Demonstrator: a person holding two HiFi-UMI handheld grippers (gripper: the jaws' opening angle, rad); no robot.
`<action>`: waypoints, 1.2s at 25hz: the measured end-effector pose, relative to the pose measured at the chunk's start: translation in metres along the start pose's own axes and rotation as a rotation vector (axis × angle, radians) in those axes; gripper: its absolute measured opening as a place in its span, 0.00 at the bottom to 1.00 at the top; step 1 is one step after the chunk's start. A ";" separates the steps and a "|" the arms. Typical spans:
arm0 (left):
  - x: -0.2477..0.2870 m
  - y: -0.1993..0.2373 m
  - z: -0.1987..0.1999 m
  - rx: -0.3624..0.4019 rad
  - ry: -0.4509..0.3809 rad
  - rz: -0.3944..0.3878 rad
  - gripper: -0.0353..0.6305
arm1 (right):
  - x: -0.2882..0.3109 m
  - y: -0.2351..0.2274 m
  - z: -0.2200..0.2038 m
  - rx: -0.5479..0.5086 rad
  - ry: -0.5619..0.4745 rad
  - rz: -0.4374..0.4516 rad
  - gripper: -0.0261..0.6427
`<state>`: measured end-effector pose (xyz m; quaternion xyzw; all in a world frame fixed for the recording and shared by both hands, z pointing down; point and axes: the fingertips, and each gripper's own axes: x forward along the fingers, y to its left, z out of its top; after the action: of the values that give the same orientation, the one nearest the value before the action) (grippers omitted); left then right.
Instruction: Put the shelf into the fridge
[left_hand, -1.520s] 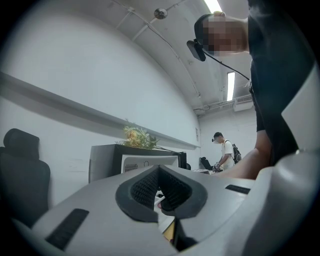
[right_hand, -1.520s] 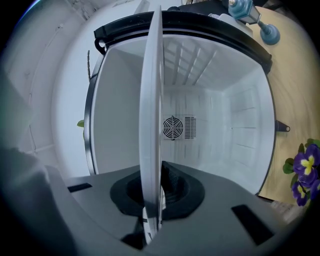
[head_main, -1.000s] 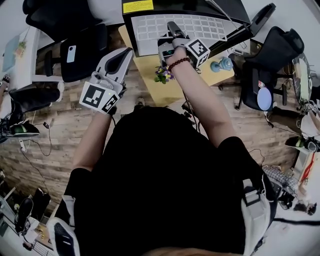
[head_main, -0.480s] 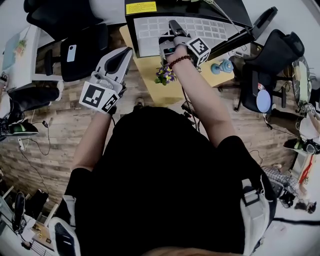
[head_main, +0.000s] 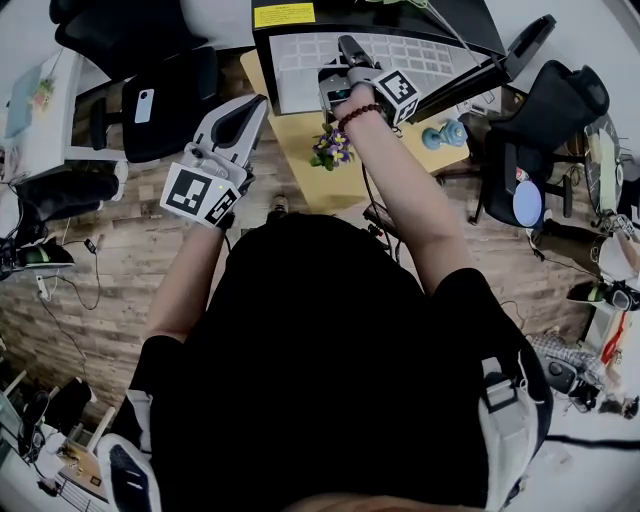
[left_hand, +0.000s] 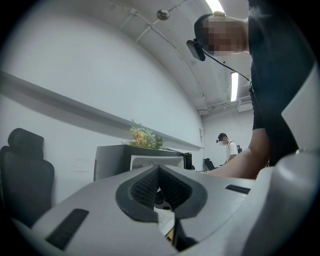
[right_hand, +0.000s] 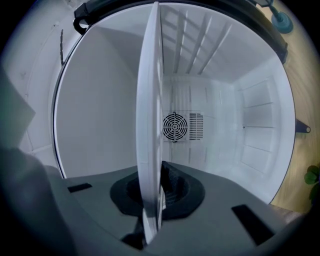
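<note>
Right gripper view: right gripper (right_hand: 157, 189), jaws clamped on white shelf (right_hand: 149, 115), edge-on at frame centre, has nudged slightly deeper into fridge (right_hand: 255, 130), so insertion is likely under way; left gripper (left_hand: 160, 189), closed and empty, stays idle.

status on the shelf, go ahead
Right gripper jaws shut on shelf edge. Left gripper jaws shut, empty, off to the side. Shelf reaching into open fridge, nothing seen blocking it.
</note>
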<state>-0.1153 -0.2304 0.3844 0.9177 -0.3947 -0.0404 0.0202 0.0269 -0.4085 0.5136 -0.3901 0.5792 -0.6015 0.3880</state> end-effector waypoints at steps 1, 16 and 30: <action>0.000 0.000 0.000 -0.001 0.001 0.001 0.08 | 0.002 0.000 0.001 0.000 0.000 -0.002 0.09; -0.002 0.004 0.000 -0.009 0.005 0.014 0.08 | 0.024 -0.003 0.009 0.006 -0.008 -0.013 0.09; -0.013 -0.010 -0.001 -0.005 0.001 0.007 0.08 | 0.024 -0.001 0.004 0.009 -0.004 -0.015 0.09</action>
<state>-0.1174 -0.2142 0.3853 0.9163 -0.3978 -0.0407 0.0227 0.0212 -0.4318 0.5148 -0.3940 0.5729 -0.6060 0.3864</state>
